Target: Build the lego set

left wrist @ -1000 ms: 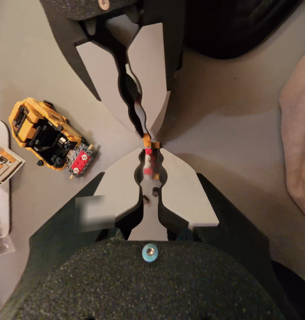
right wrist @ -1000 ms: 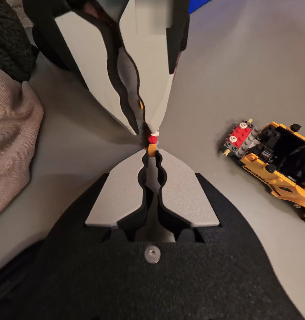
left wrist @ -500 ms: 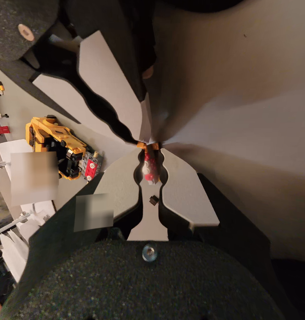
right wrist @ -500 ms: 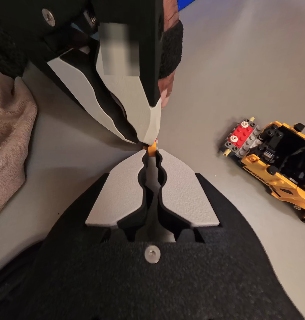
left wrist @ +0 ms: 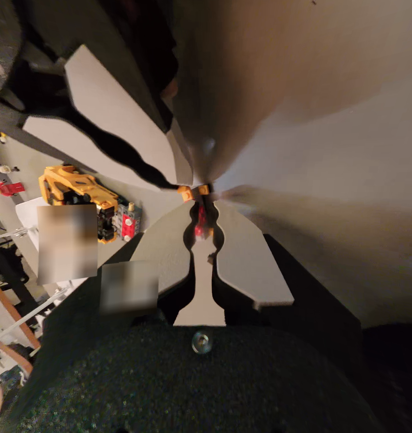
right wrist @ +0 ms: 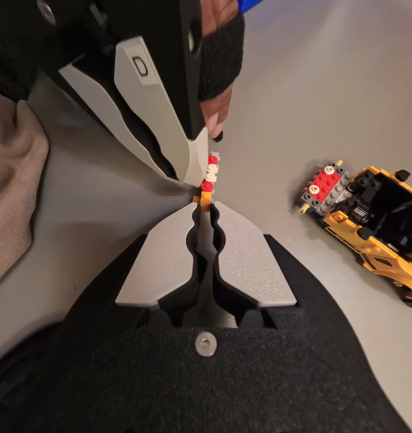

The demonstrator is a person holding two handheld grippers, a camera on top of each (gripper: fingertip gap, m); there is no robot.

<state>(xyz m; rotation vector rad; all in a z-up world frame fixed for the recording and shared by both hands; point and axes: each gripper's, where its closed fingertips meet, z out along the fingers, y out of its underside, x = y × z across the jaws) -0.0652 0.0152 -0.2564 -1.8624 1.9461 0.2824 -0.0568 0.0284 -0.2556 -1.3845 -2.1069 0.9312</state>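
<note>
1. My right tongs [right wrist: 204,206] pinch the orange end of a small brick strip [right wrist: 209,178].
2. My left tongs [left wrist: 202,199] are closed on the strip's red-and-white part, tip to tip with the right.
3. The strip is held above the grey table [right wrist: 317,93].
4. A yellow car [right wrist: 369,220] lies on the table, well apart.

My right gripper [right wrist: 204,207] pinches the small brick strip's [right wrist: 209,178] orange end; yellow car [right wrist: 373,225] sits far right on the table [right wrist: 317,93].
</note>
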